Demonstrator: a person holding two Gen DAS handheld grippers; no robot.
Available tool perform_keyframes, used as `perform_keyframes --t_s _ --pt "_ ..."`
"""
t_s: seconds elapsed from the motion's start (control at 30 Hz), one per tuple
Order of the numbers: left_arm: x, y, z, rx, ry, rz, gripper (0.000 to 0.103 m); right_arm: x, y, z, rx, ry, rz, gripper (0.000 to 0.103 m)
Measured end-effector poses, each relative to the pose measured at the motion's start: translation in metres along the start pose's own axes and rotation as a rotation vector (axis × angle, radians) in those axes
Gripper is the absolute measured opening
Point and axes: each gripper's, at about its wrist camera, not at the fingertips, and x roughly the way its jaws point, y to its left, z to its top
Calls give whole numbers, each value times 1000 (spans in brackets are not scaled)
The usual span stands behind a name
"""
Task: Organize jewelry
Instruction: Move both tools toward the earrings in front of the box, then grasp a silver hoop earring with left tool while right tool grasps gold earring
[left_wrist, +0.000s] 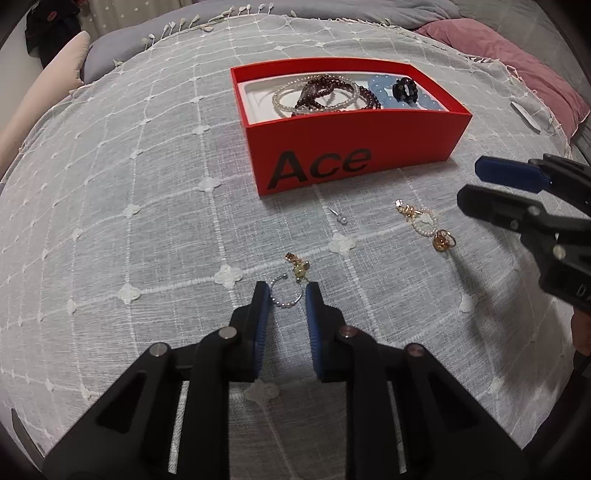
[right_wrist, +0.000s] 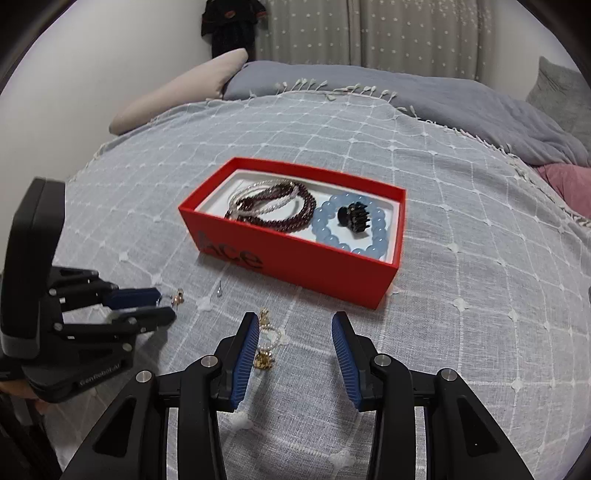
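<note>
A red "Ace" box on the grey checked cloth holds a pearl bracelet, a dark red bead bracelet, a blue bead bracelet and a black hair claw. My left gripper points down at the cloth, its blue pads against both sides of a thin silver beaded hoop. A small gold charm lies just beyond it. My right gripper stands open over a pearl-and-gold earring, which lies beside its left pad.
A tiny silver stud lies in front of the box. Pillows and a grey duvet lie behind the cloth, with a pink blanket at the right. A small white object rests near the cloth's right edge.
</note>
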Motion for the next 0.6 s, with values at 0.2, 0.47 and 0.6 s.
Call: perform_keyframes --t_s 0.2,0.47,0.6 --pt "0 2 1 -9 1 -5 20 1 0 -1 2 9 19 40" --pt "-1 11 2 -49 1 -39 14 20 -23 1 150 60 103 33" --pt "-3 15 3 -72 1 -65 13 37 -26 1 190 99 167 19"
